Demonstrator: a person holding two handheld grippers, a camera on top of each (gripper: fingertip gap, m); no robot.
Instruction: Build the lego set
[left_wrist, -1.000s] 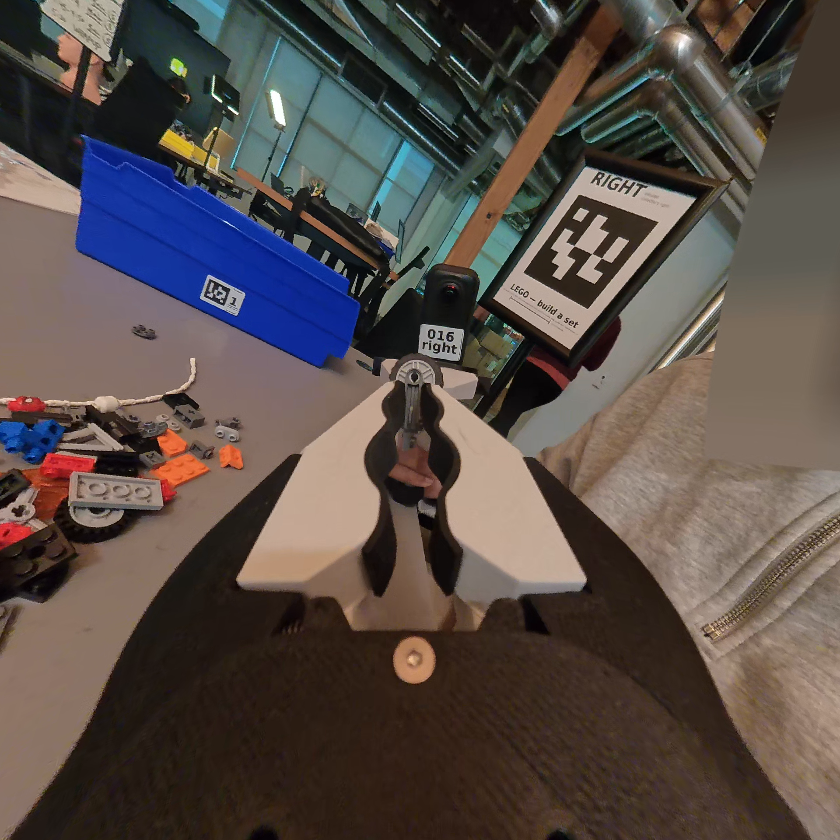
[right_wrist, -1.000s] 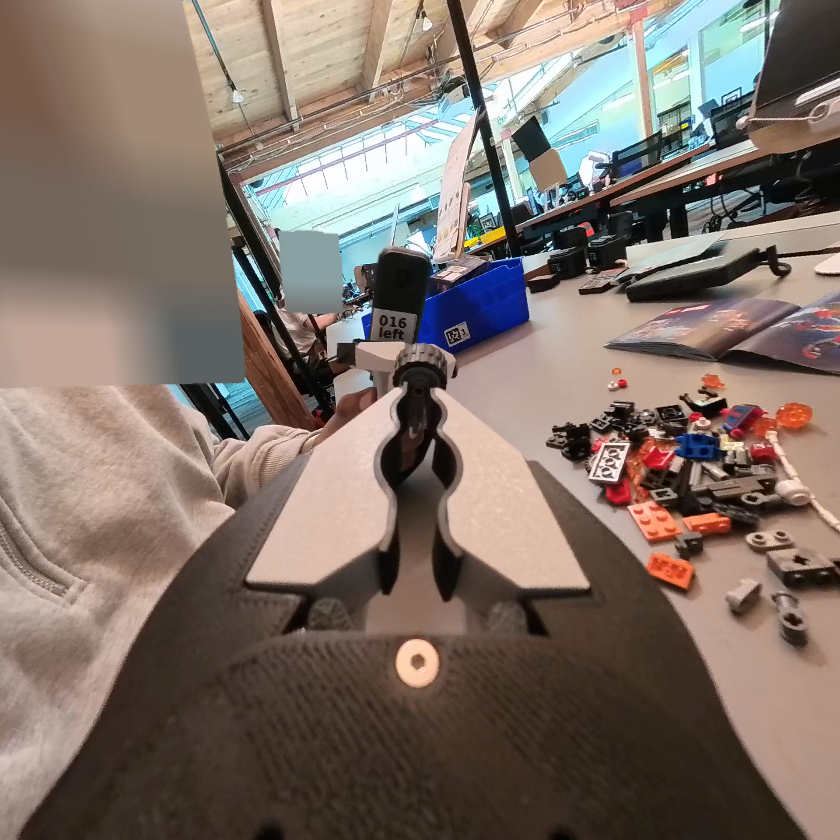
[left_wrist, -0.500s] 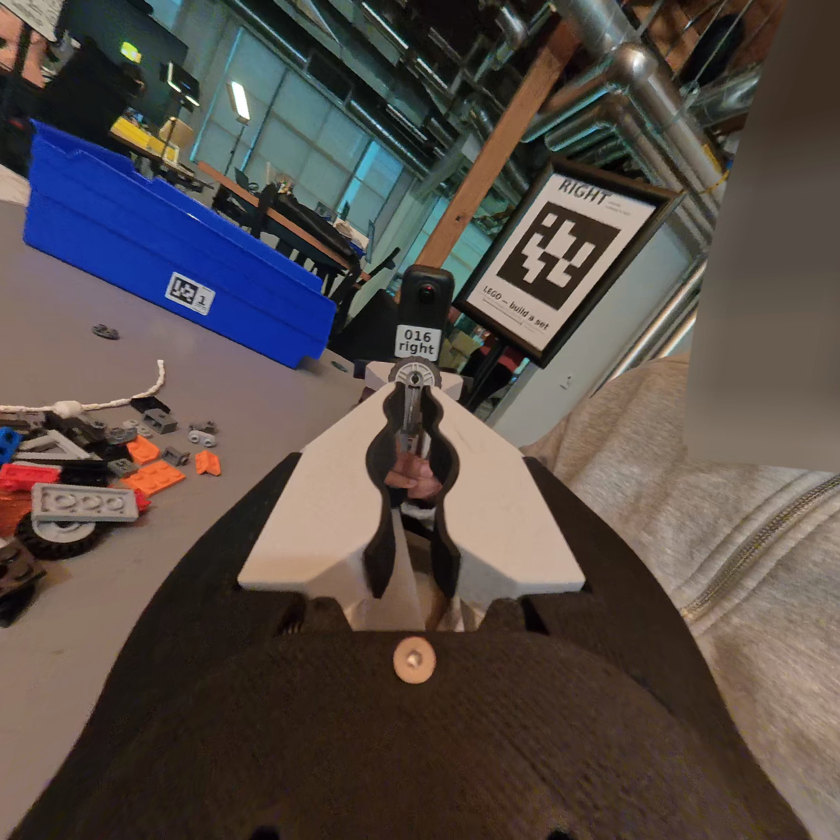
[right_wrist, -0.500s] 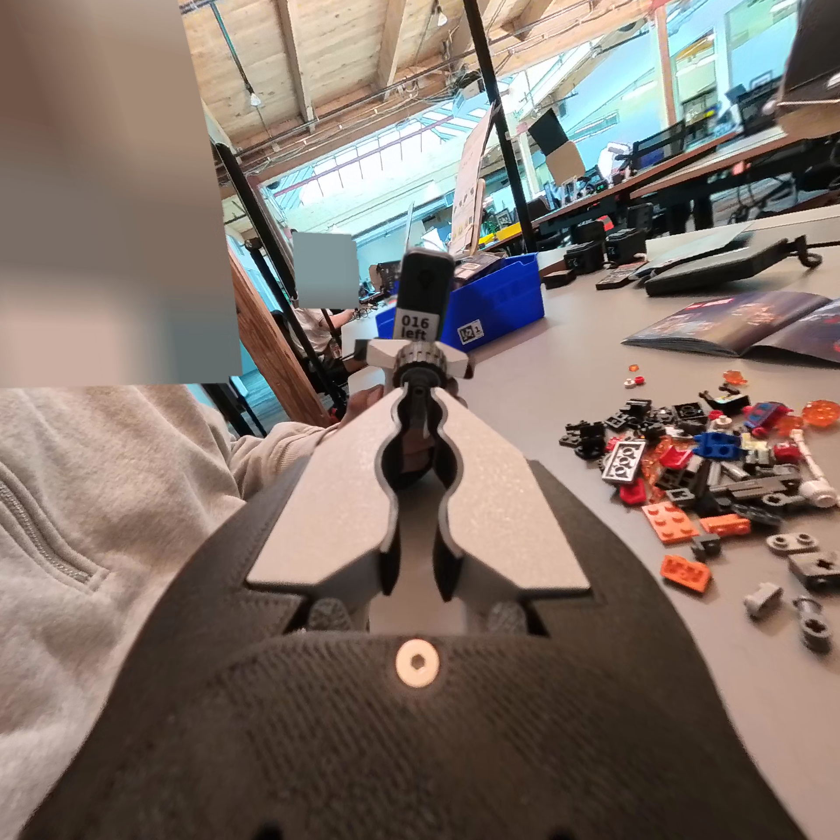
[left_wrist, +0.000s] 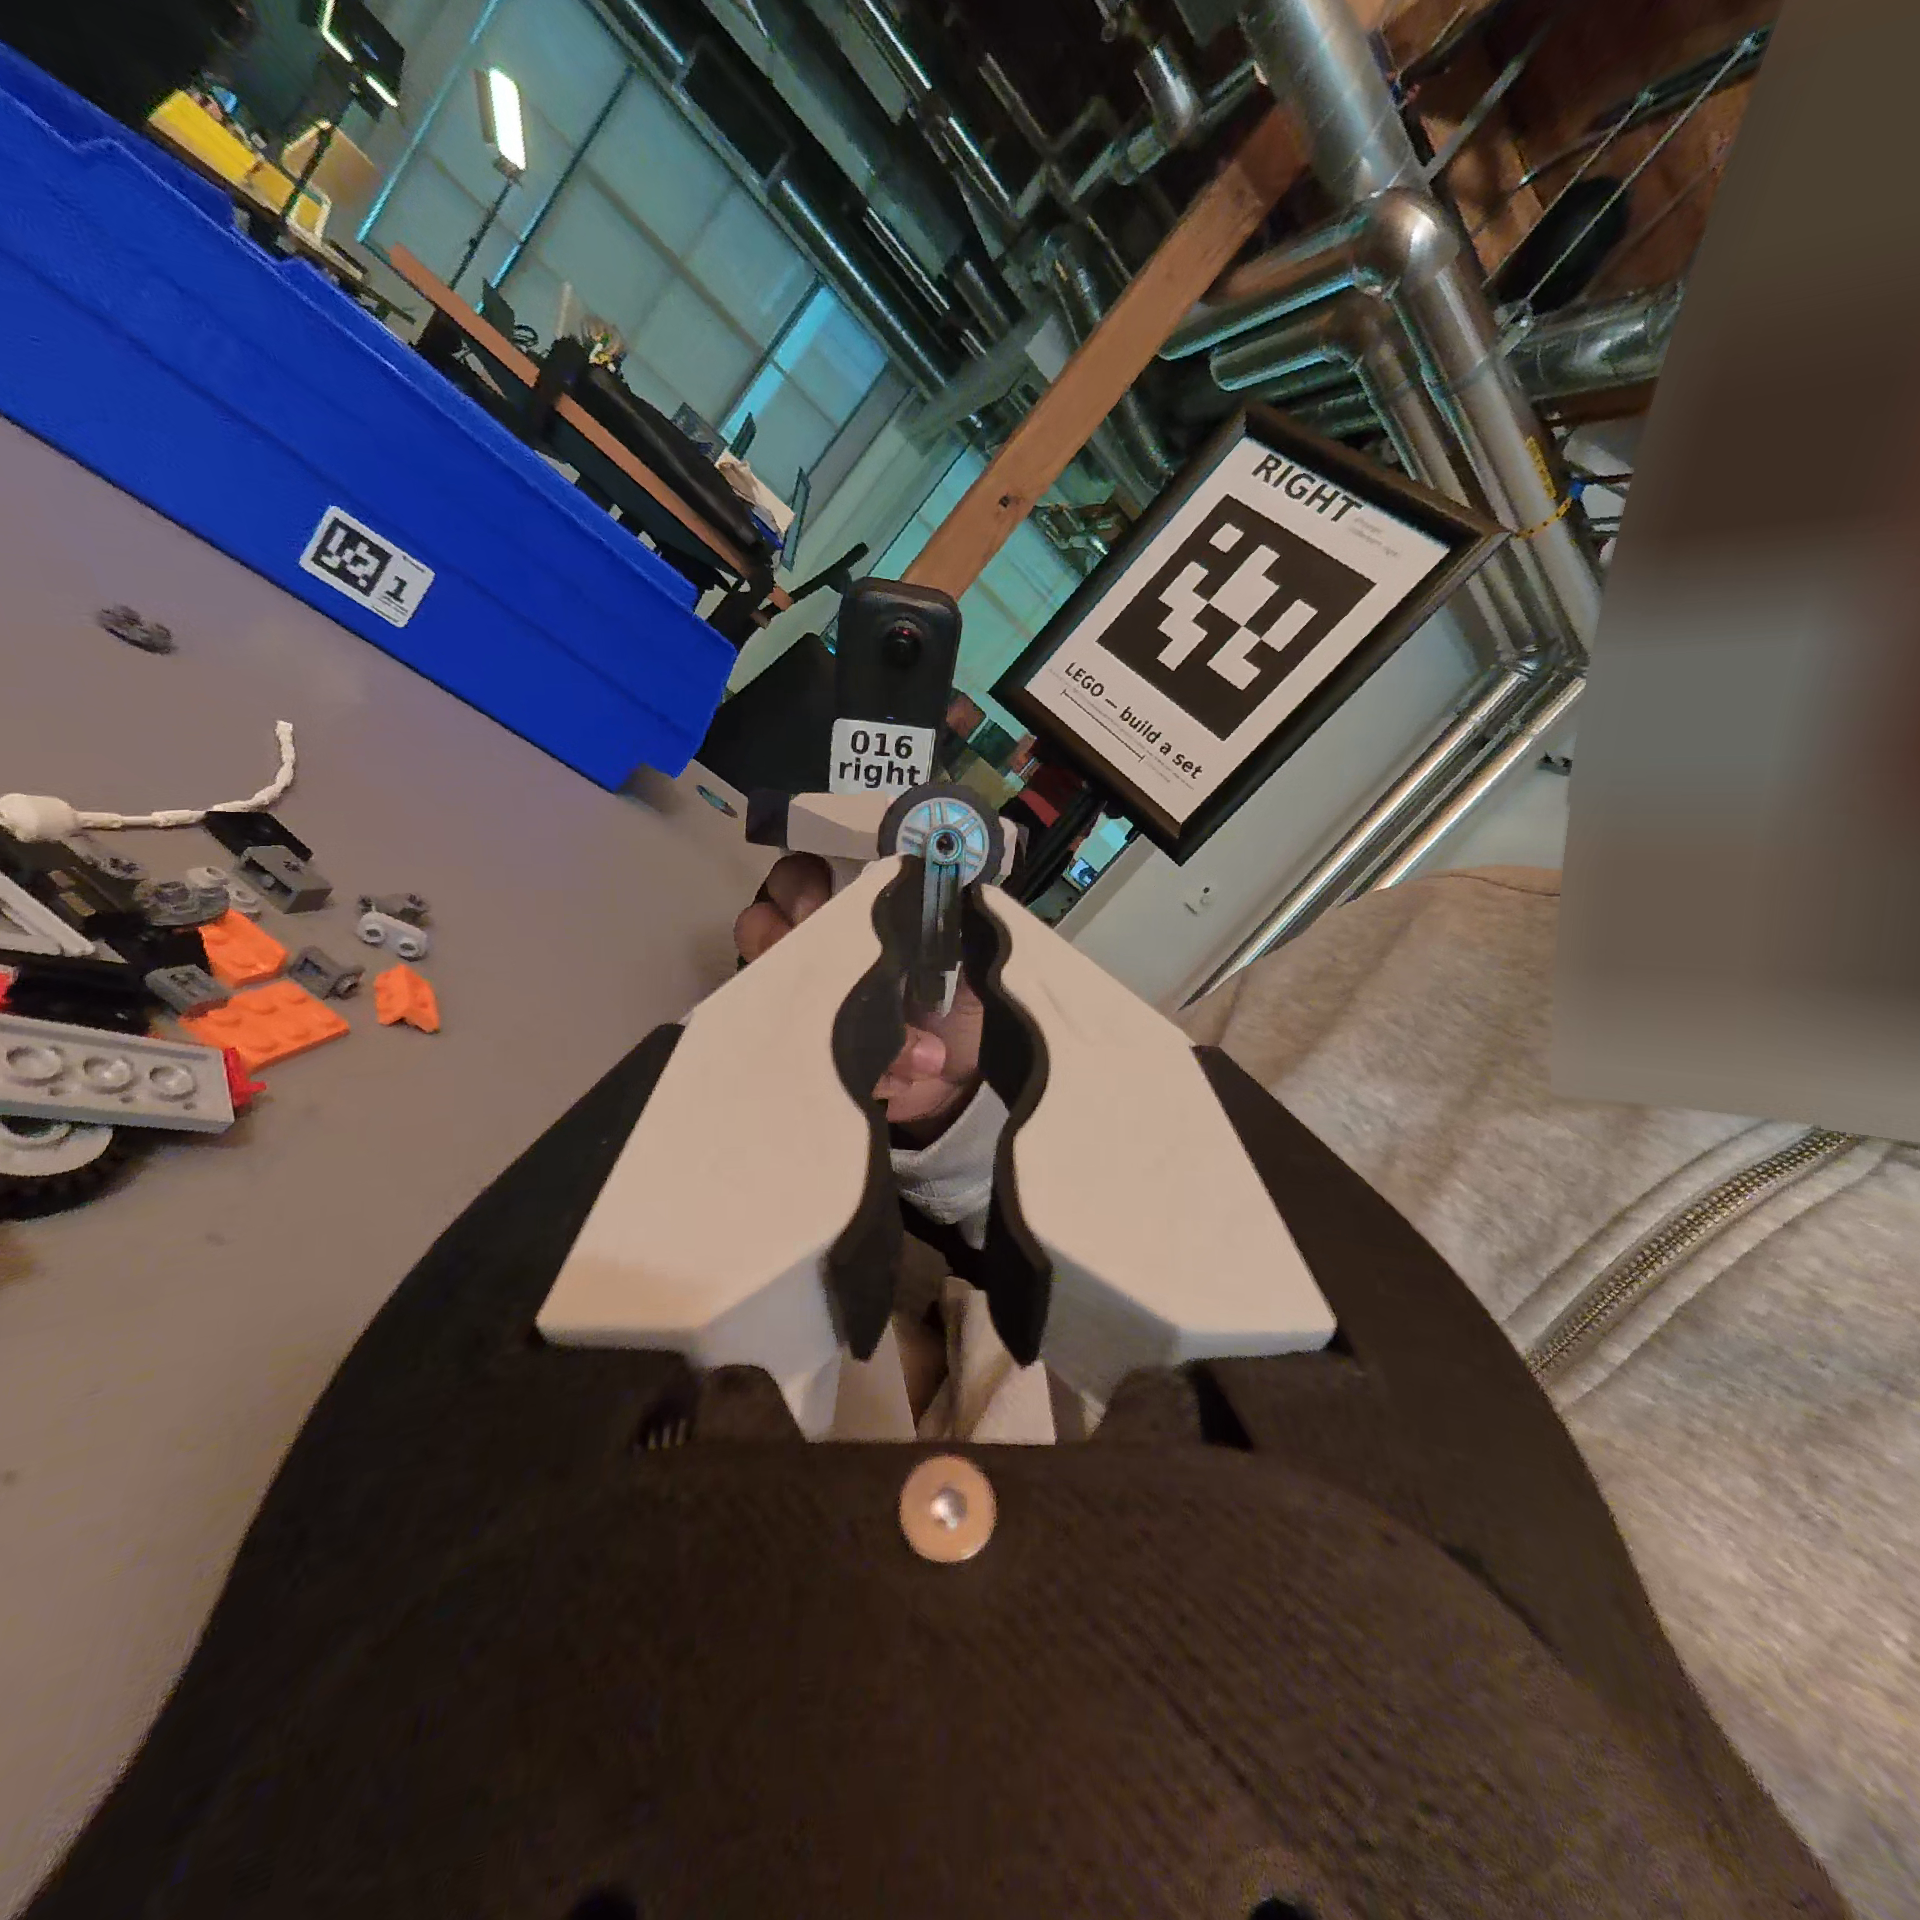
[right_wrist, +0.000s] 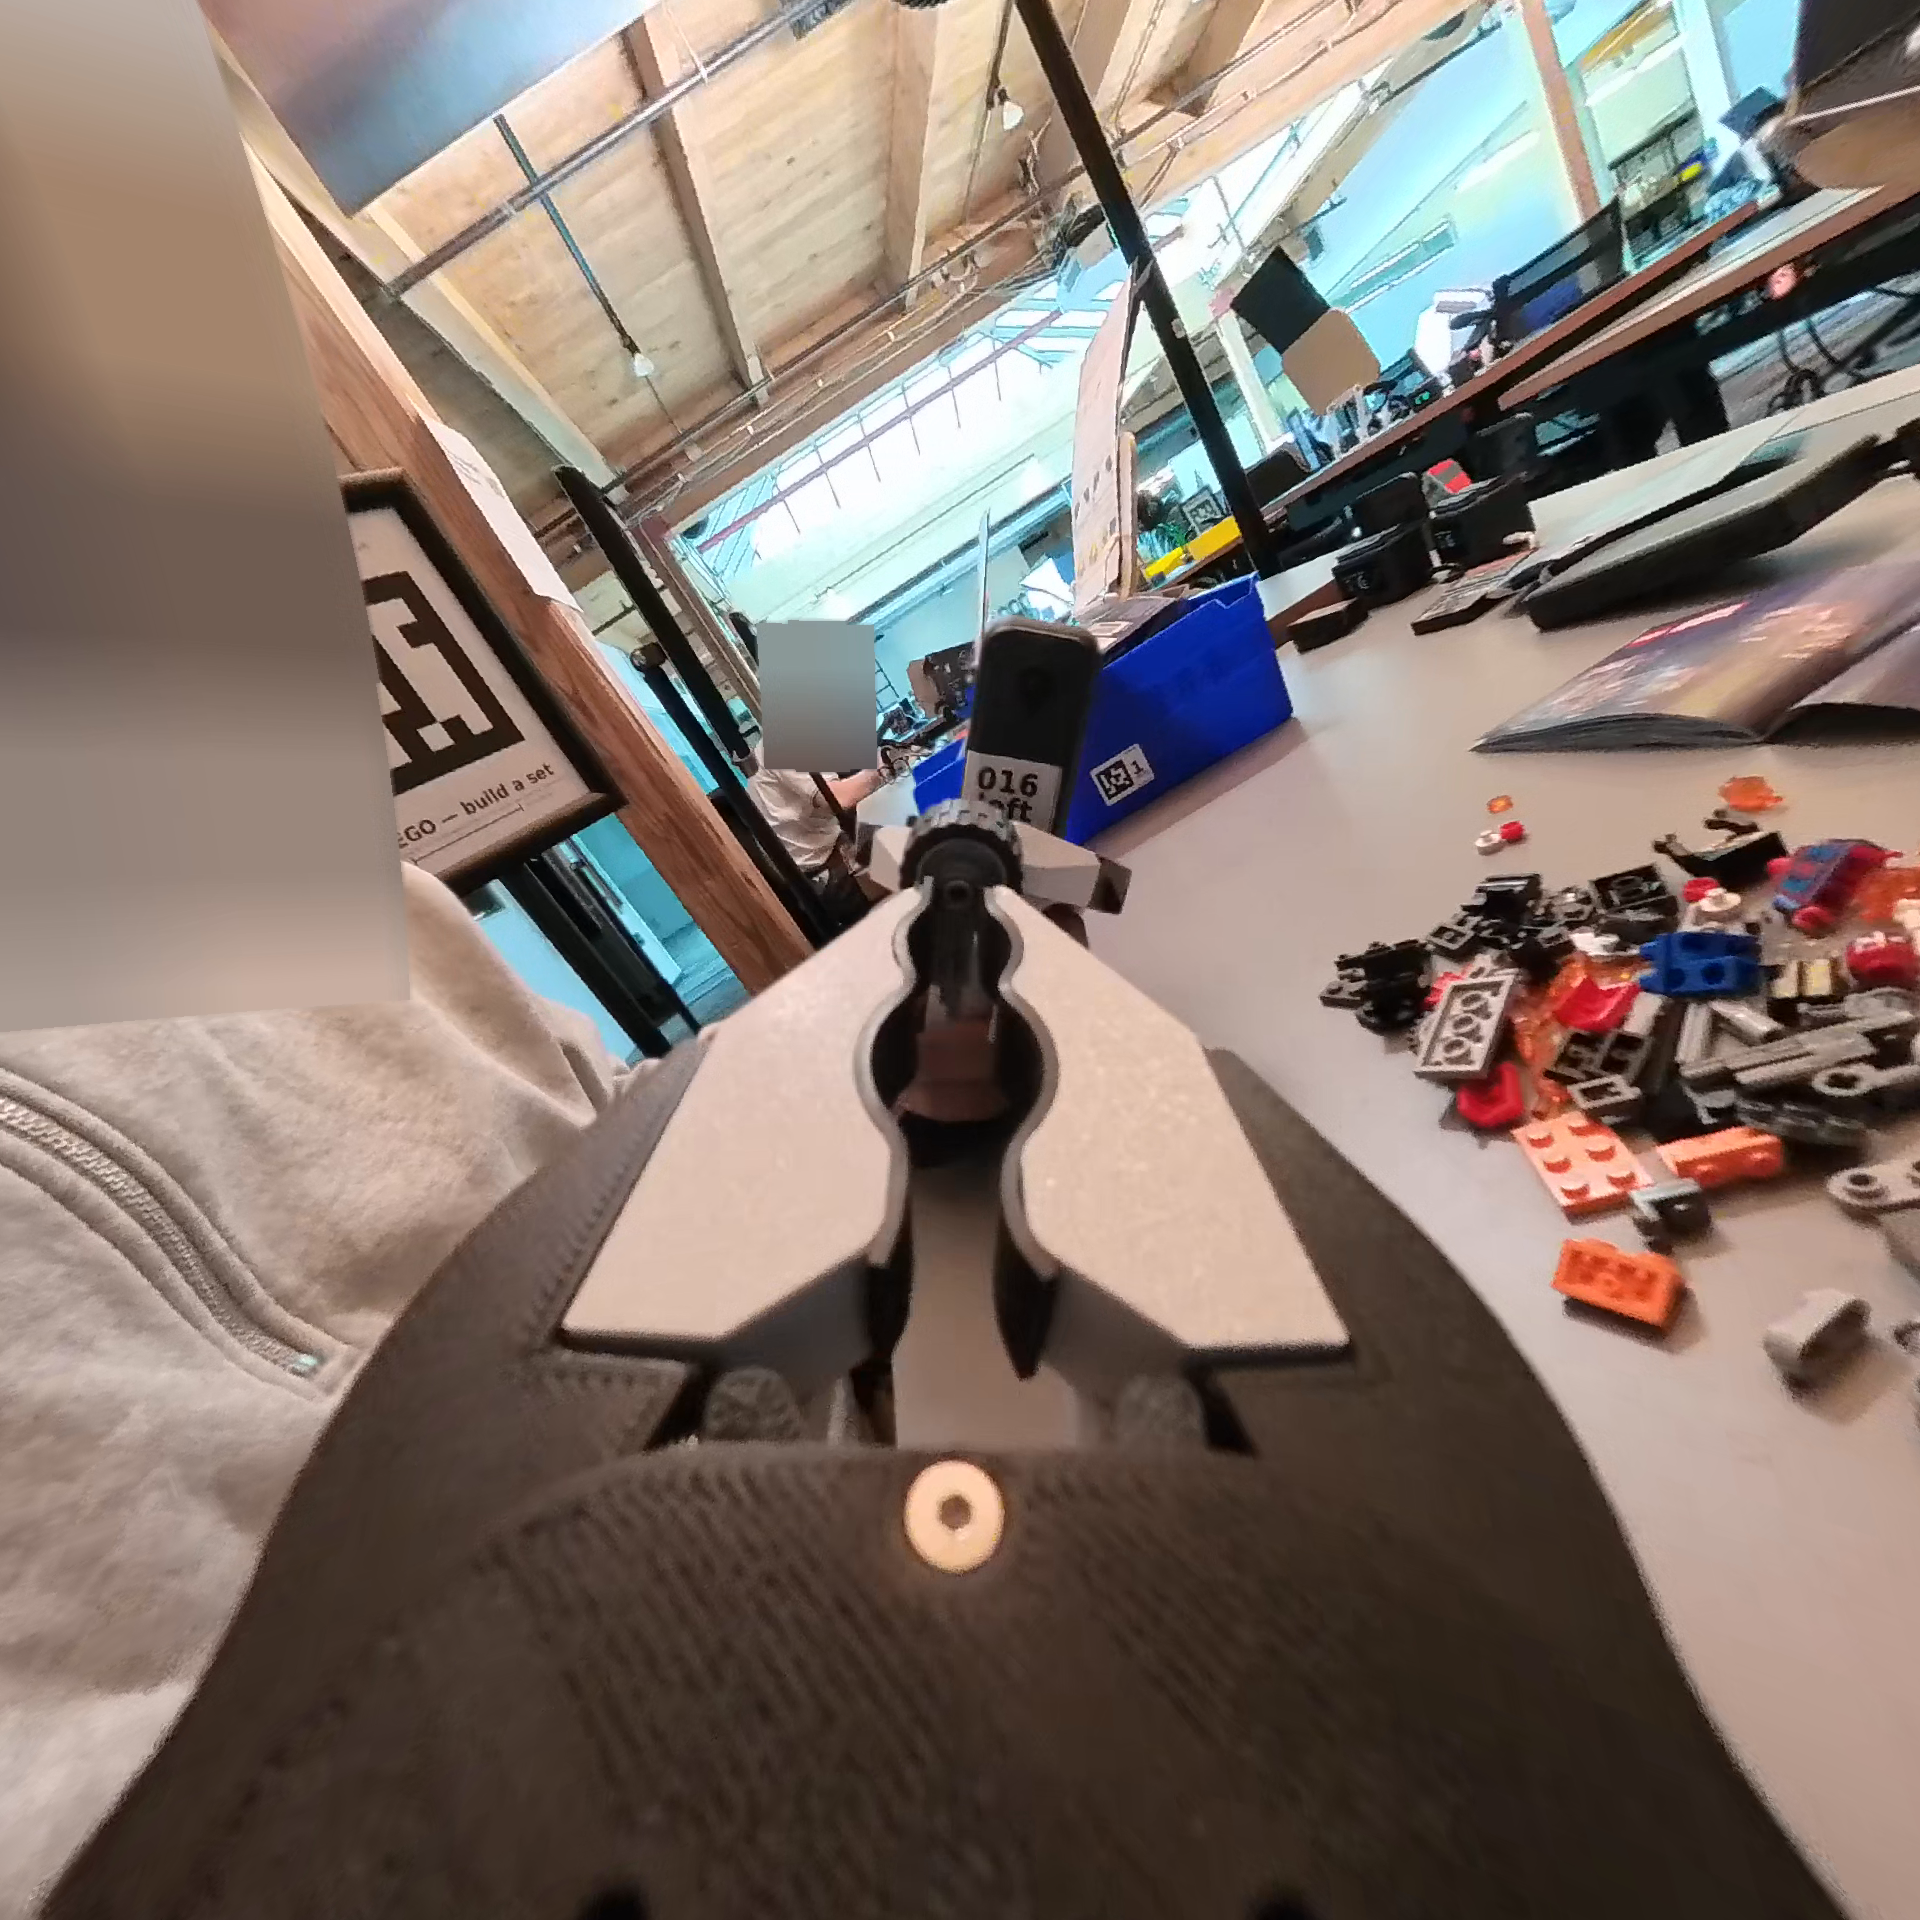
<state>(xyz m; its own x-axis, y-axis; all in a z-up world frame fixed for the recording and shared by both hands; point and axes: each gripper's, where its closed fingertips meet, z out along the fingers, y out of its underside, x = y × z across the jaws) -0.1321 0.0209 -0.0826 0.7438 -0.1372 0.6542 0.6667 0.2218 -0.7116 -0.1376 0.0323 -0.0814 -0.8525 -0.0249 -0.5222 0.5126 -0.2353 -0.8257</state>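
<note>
Pinching at both tips. The left gripper (left_wrist: 940, 914) has its tongs pressed almost together on a slim pale grey-blue plastic stem that carries a small spoked wheel with a black tyre (left_wrist: 940, 842), at frame centre and raised off the grey tabletop (left_wrist: 468, 1091). The right gripper (right_wrist: 958, 914) has its tongs squeezed just as narrowly on a dark stub topped by a ribbed black ring (right_wrist: 958, 836). I cannot tell whether this is the same wheel seen from the other side.

- Change over the last second: in the left wrist view the wheel's spoked face shows more plainly than before. The long blue plastic bin (left_wrist: 312, 416) has slid towards the upper left, and the loose heap of orange, grey, black and red toy bricks (left_wrist: 156, 987) has slid to the left edge. So the left gripper has swung rightwards and tipped up.
- In the right wrist view a black-framed sign with a block pattern (right_wrist: 436, 665) has come in at the left, and the brick heap (right_wrist: 1610, 1018) sits further right.
- Neither grip has opened. The two grippers remain nose to nose, tips touching or just beside each other.
- A person's hand (left_wrist: 925, 1060) shows through the left gap, with a pale grey zipped sweatshirt (left_wrist: 1558, 1143) at lower right.
- An open printed booklet (right_wrist: 1714, 675) lies at the right, well apart from the grippers.
</note>
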